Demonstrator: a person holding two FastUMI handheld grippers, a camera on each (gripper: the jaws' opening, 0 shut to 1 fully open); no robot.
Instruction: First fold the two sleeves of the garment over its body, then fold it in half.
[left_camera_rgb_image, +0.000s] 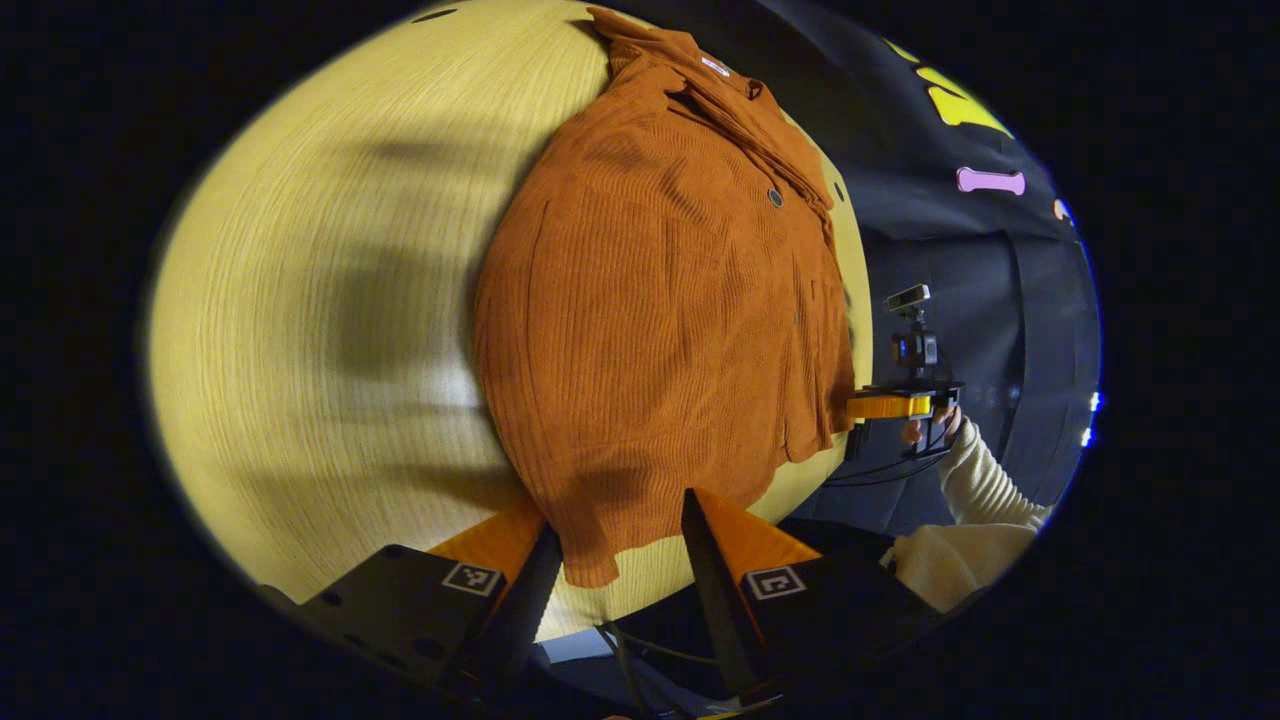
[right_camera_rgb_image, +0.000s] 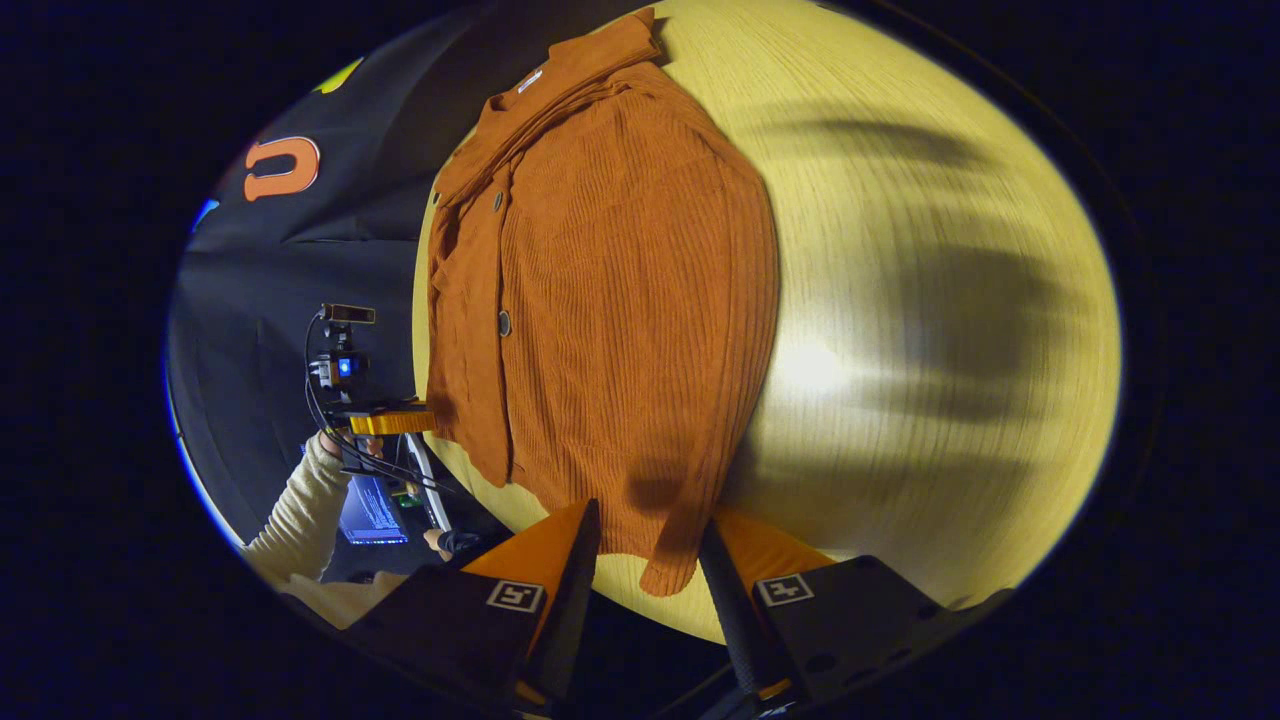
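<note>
An orange ribbed shirt (left_camera_rgb_image: 660, 320) lies flat on the round yellow table (left_camera_rgb_image: 300, 300), collar at the far end, both sleeves laid over its body. My left gripper (left_camera_rgb_image: 615, 540) is open at the near hem, a corner of the hem lying between its fingers. In the right gripper view the same shirt (right_camera_rgb_image: 610, 300) lies on the table (right_camera_rgb_image: 950, 300). My right gripper (right_camera_rgb_image: 650, 535) is open too, with the other hem corner between its fingers. Each view shows the other gripper at the shirt's side edge, the right gripper (left_camera_rgb_image: 888, 405) and the left gripper (right_camera_rgb_image: 390, 420), held by hands in cream sleeves.
Bare wood stretches beside the shirt on the side away from the person. The table's near edge runs just under both grippers. Black booth cloth (left_camera_rgb_image: 960, 280) hangs beyond the table. A lit screen (right_camera_rgb_image: 370, 510) and cables sit low by the person's arm.
</note>
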